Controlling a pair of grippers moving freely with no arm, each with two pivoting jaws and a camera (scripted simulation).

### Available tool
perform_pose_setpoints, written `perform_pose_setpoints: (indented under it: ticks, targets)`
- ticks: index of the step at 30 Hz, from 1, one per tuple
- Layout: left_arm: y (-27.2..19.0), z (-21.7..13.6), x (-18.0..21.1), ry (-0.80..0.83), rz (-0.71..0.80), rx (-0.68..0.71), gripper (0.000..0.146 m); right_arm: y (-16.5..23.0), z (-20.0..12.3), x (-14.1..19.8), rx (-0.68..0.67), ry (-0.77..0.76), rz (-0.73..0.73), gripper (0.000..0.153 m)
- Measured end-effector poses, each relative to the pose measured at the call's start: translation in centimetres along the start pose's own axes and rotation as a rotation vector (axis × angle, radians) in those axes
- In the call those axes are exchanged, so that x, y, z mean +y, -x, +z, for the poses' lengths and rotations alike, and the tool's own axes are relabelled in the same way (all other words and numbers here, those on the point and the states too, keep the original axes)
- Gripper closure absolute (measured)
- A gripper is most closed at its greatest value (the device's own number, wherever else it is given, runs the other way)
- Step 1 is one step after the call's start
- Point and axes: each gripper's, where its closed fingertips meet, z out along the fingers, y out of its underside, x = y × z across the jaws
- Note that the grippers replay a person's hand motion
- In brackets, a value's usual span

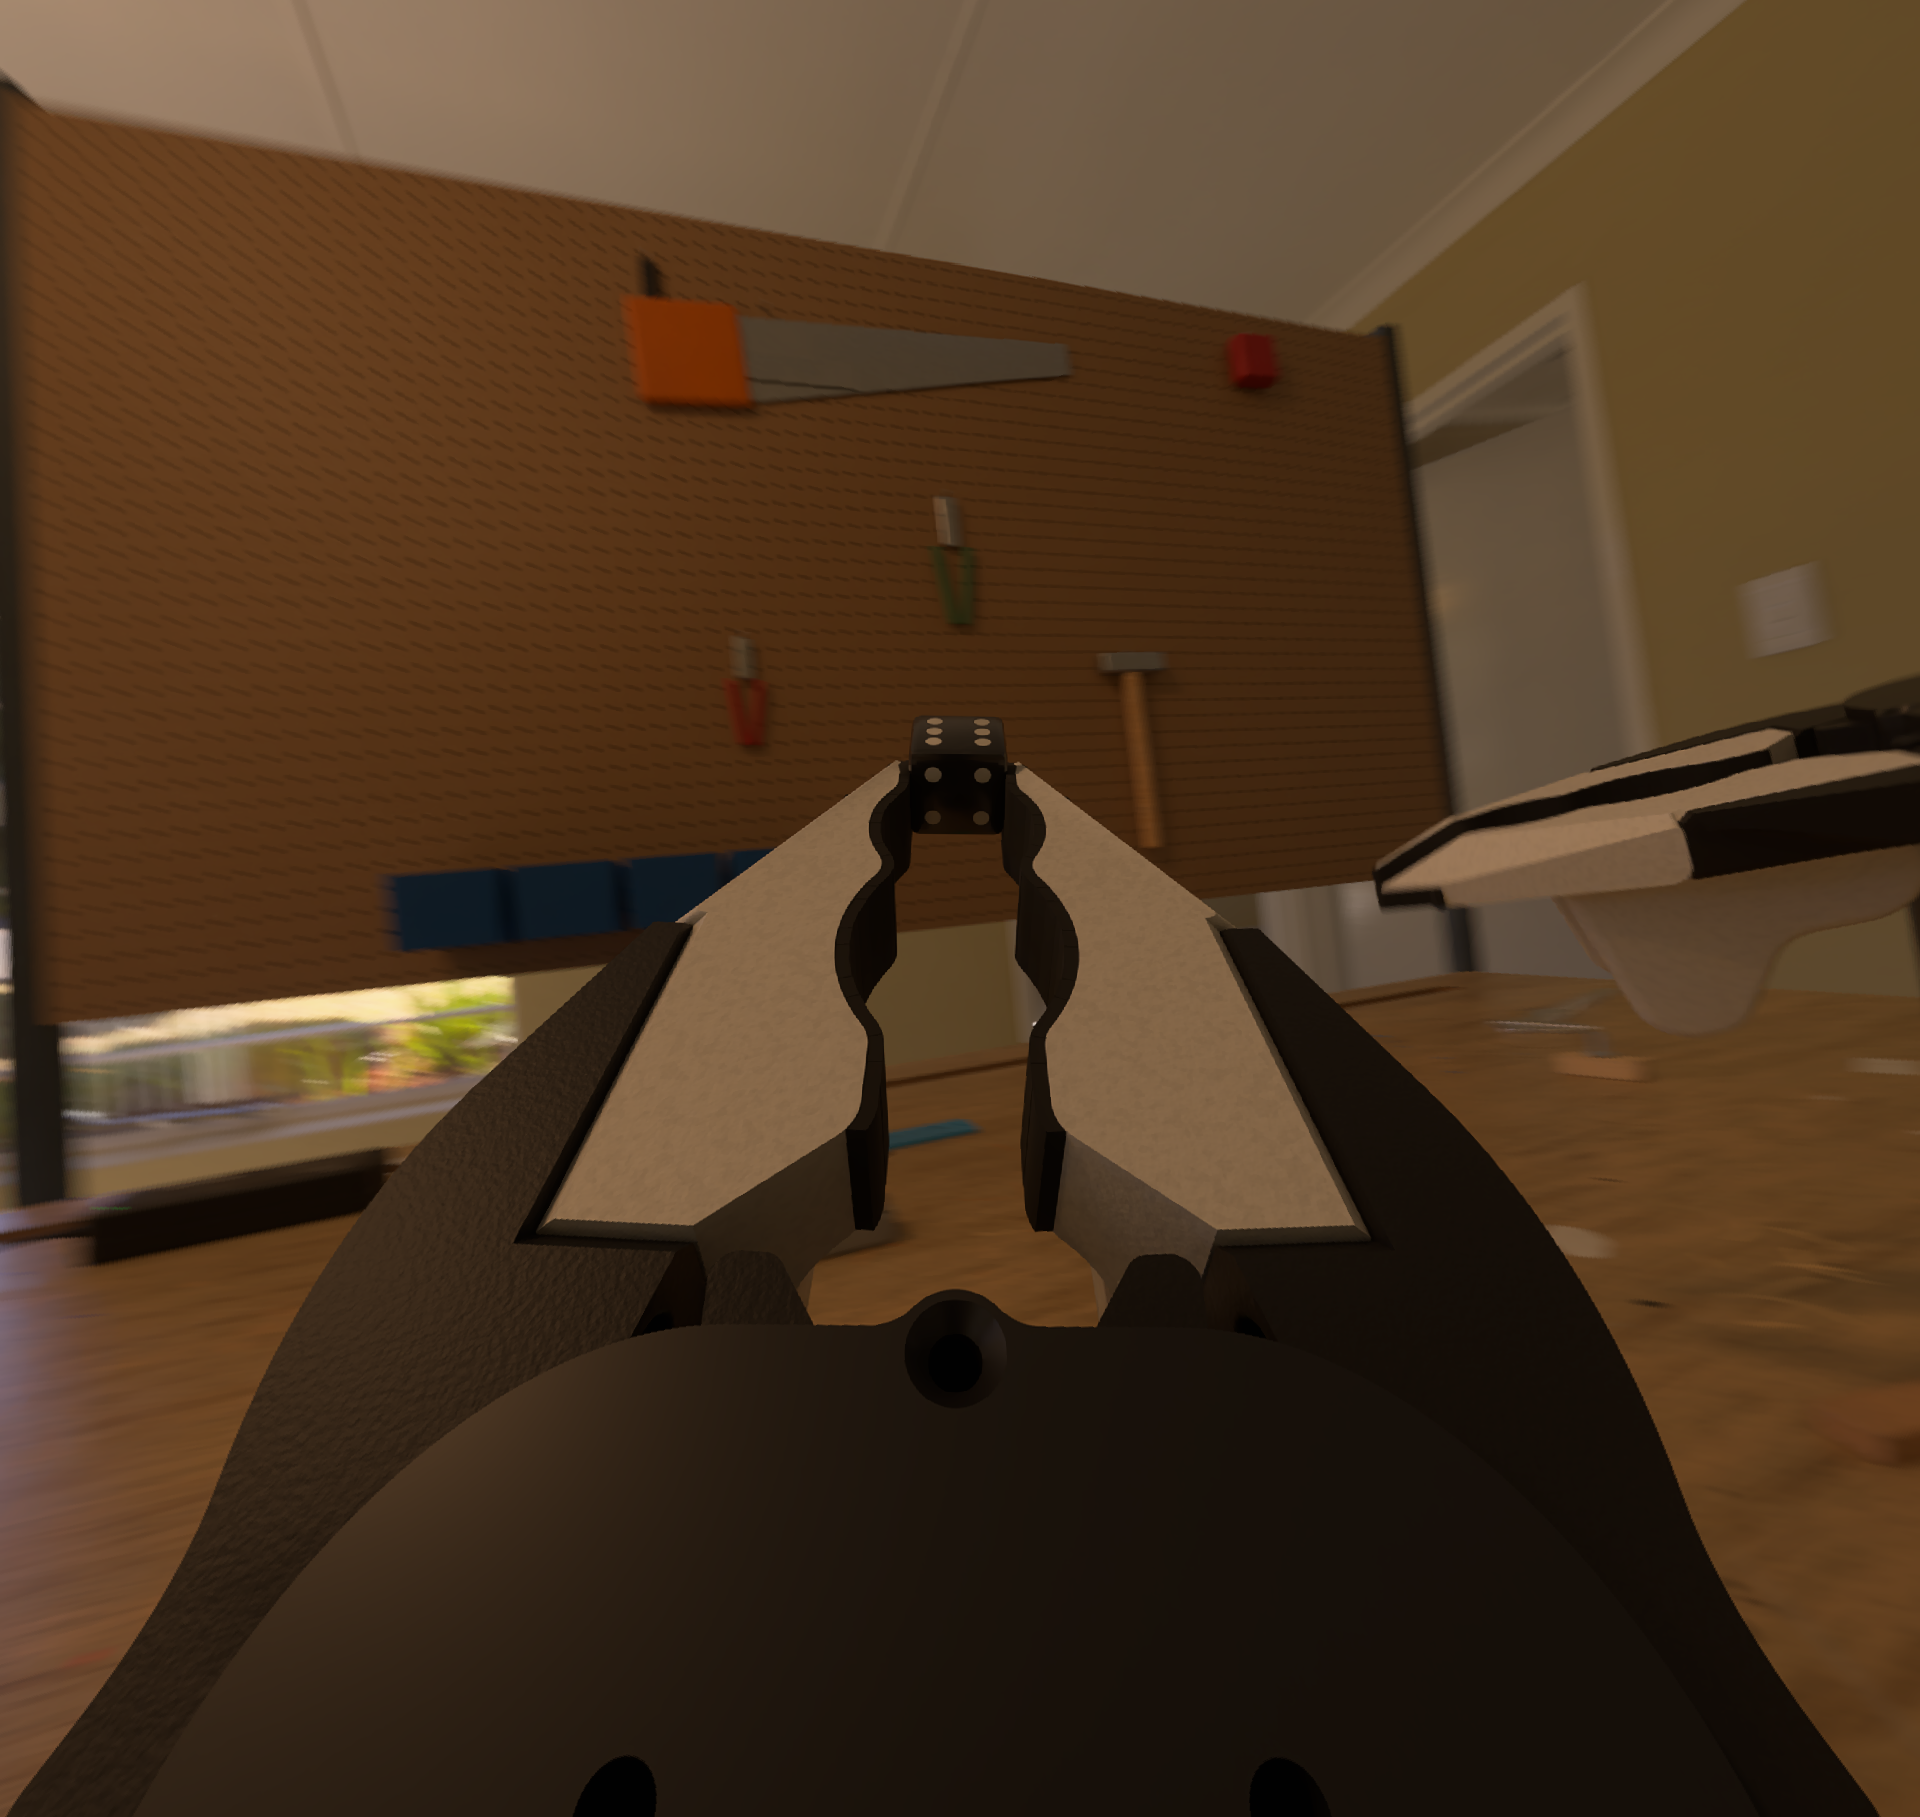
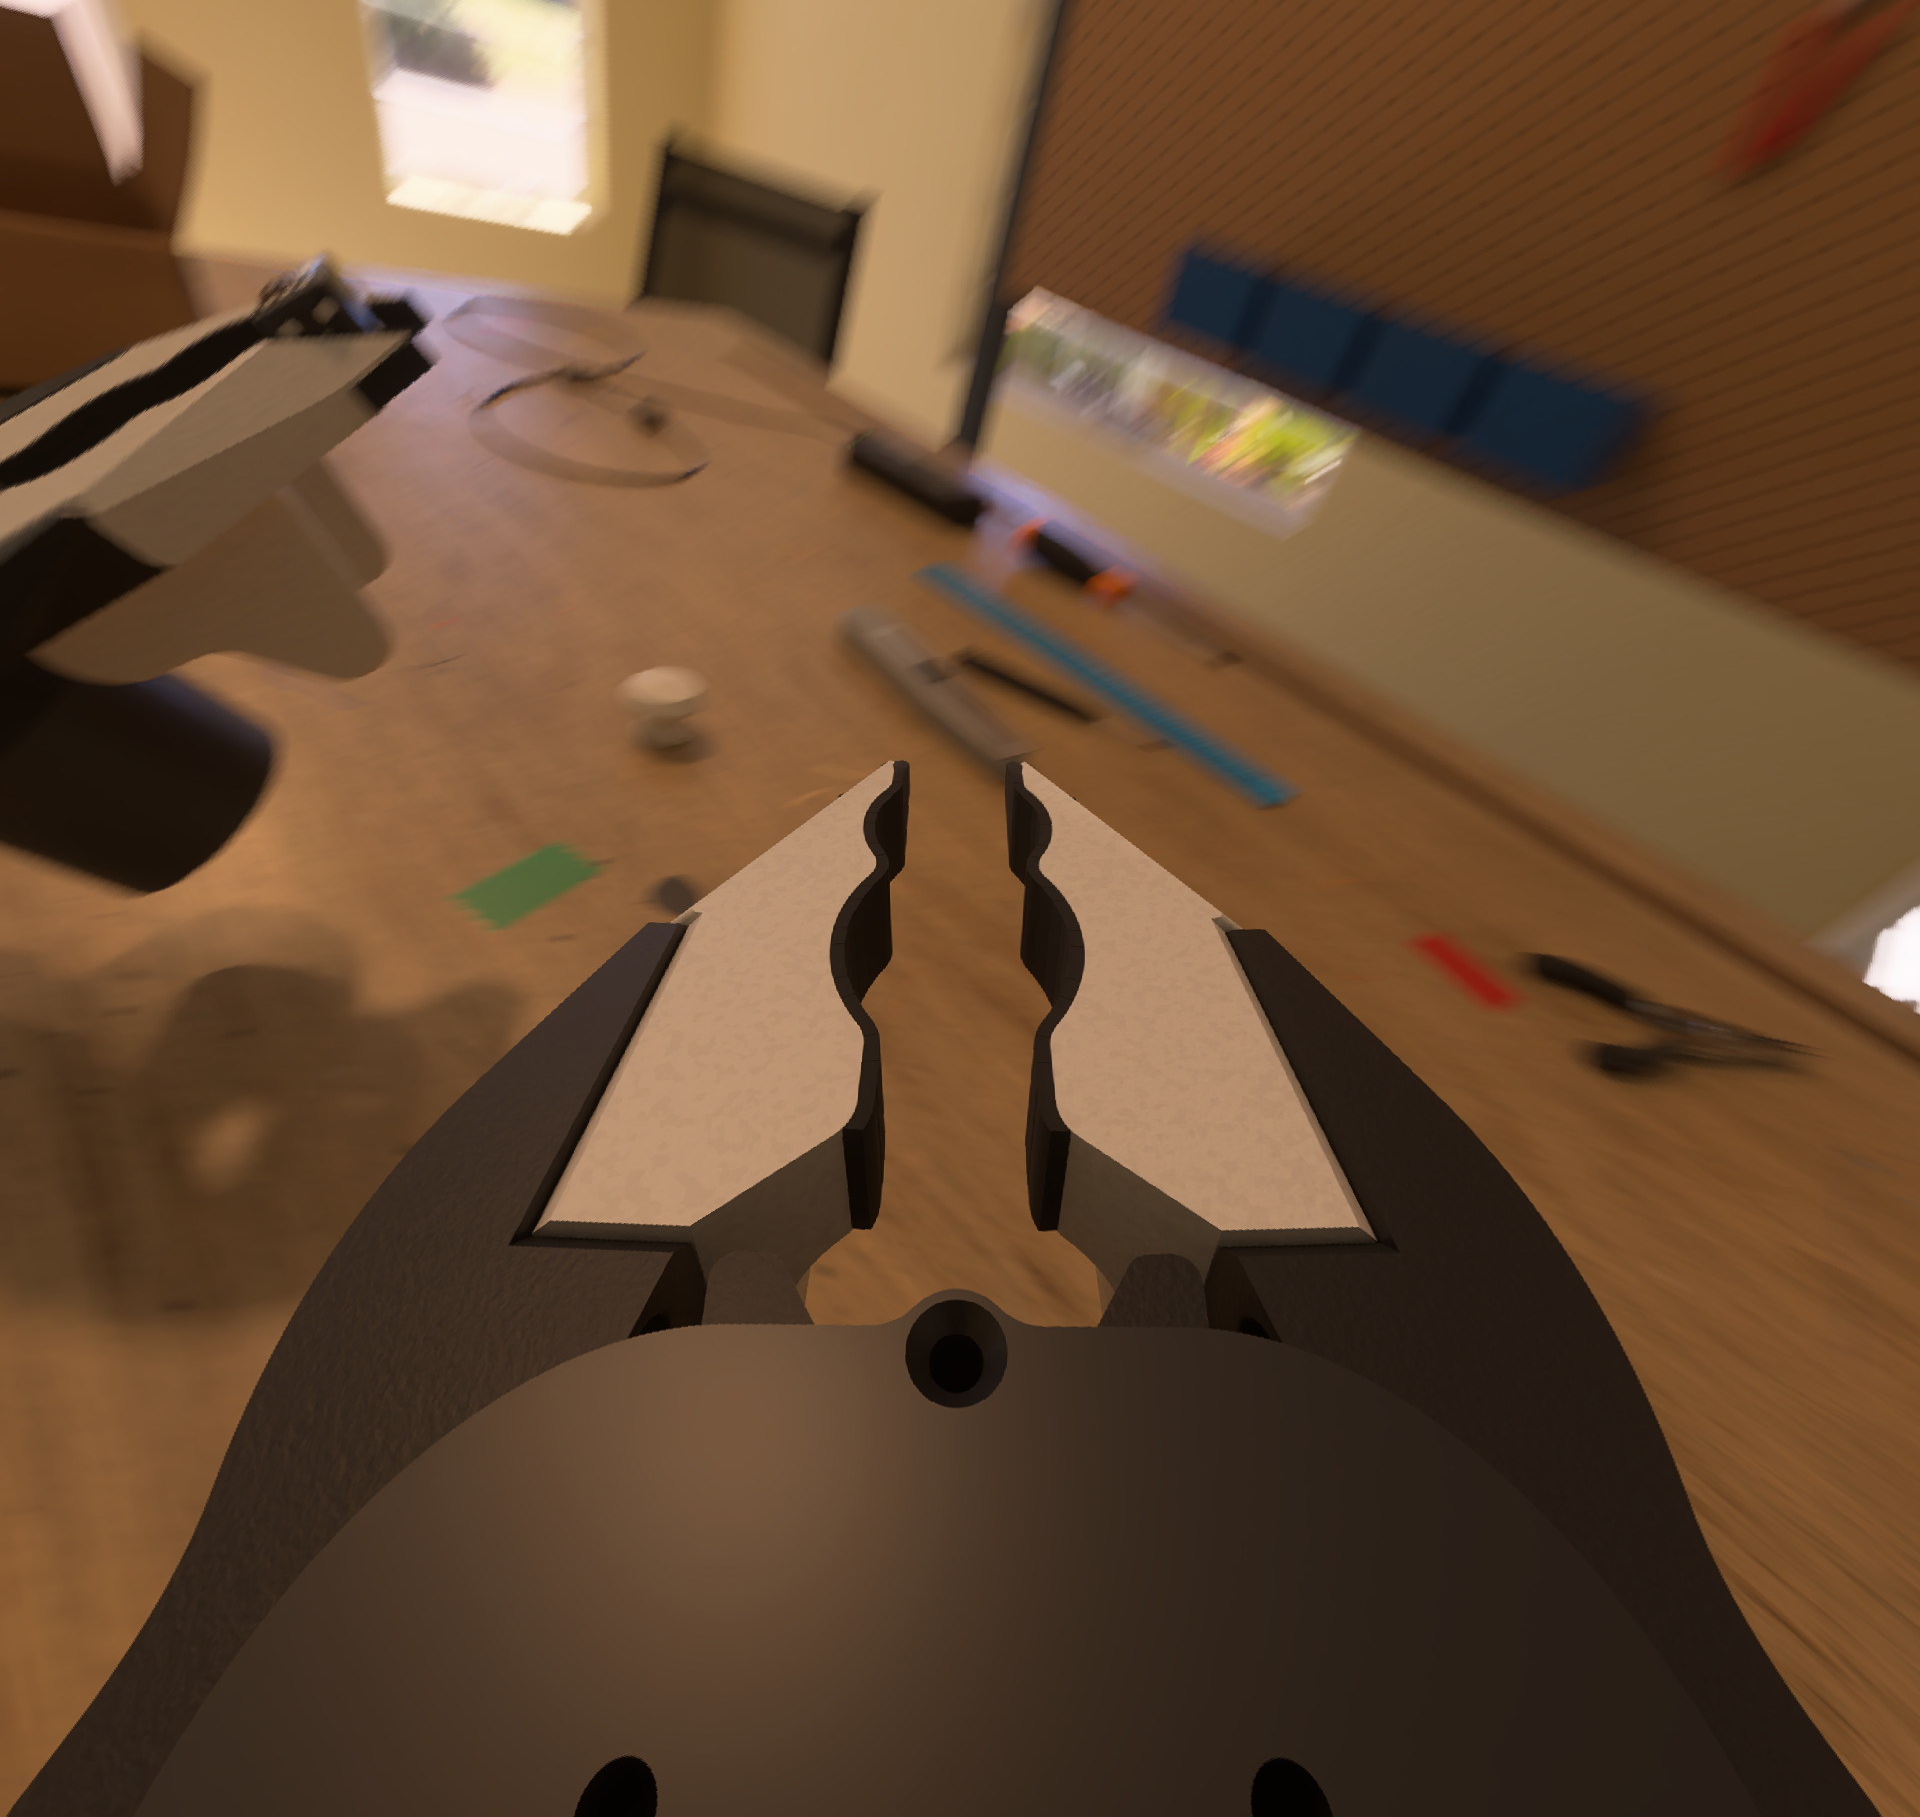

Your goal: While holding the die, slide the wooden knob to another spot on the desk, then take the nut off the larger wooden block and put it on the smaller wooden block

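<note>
My left gripper [image 1: 958,780] is shut on a black die [image 1: 958,775] with white pips, held at the fingertips above the wooden desk [image 1: 1558,1300]. My right gripper [image 2: 956,775] is empty, its jaws a narrow gap apart, low over the desk. A pale knob [image 2: 662,702] stands on the desk ahead and left of its fingertips, not touching them. The left gripper [image 2: 384,354] hovers at the upper left of the right wrist view. The right gripper [image 1: 1423,858] shows at the right of the left wrist view. A small wooden piece [image 1: 1605,1066] lies blurred under it. I cannot make out a nut.
A green tag [image 2: 525,884], a small dark object [image 2: 675,892], a red tag [image 2: 1465,967], black pliers [image 2: 1662,1024], a blue ruler [image 2: 1101,681], a grey knife [image 2: 925,676] and cable loops [image 2: 582,417] lie on the desk. A pegboard [image 1: 416,520] with tools stands behind.
</note>
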Motion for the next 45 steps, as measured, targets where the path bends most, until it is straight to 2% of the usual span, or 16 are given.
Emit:
perform_pose_setpoints:
  ticks: [2, 3, 6, 10, 12, 15, 18, 22, 27, 36, 43, 45]
  targets:
    - [2.5, -0.5, -0.7, -0.007, 0.097, -0.073, 0.130, 3.8, 3.7, 0.2, -0.168, 0.153, 0.014, 0.130]
    - [3.8, -0.8, -0.8, 0.002, 0.129, -0.108, 0.130, 5.1, 5.5, 0.5, -0.209, 0.210, -0.011, 0.126]
    - [7.8, -1.9, -0.8, 0.027, 0.161, -0.225, 0.130, 7.9, 11.1, 1.3, -0.245, 0.303, -0.104, 0.114]
    - [11.9, -3.3, -1.0, 0.049, 0.166, -0.341, 0.130, 10.8, 17.2, 3.3, -0.316, 0.446, -0.106, 0.088]
    - [13.0, -3.7, -1.1, 0.054, 0.169, -0.366, 0.130, 12.0, 19.3, 4.2, -0.348, 0.490, -0.120, 0.091]
    - [13.8, -4.0, -1.3, 0.051, 0.167, -0.383, 0.130, 13.0, 21.2, 5.7, -0.377, 0.560, -0.139, 0.105]
    - [14.3, -4.1, -1.4, 0.047, 0.158, -0.392, 0.130, 13.8, 21.6, 7.0, -0.413, 0.648, -0.129, 0.110]
    - [14.4, -4.1, -1.4, 0.044, 0.136, -0.395, 0.130, 13.7, 21.7, 7.4, -0.398, 0.682, -0.102, 0.116]
    - [14.5, -4.1, -1.5, 0.041, 0.116, -0.397, 0.130, 12.8, 20.9, 7.9, -0.389, 0.739, 0.036, 0.116]
    - [14.0, -3.7, -1.1, 0.048, 0.092, -0.379, 0.130, 9.6, 18.6, 9.2, -0.312, 0.783, 0.110, 0.116]
    - [13.6, -3.5, -0.8, 0.058, 0.083, -0.363, 0.130, 8.9, 18.2, 9.4, -0.304, 0.761, 0.102, 0.116]
    - [13.6, -3.5, -0.7, 0.061, 0.082, -0.362, 0.130, 9.3, 18.1, 8.6, -0.315, 0.710, 0.084, 0.101]
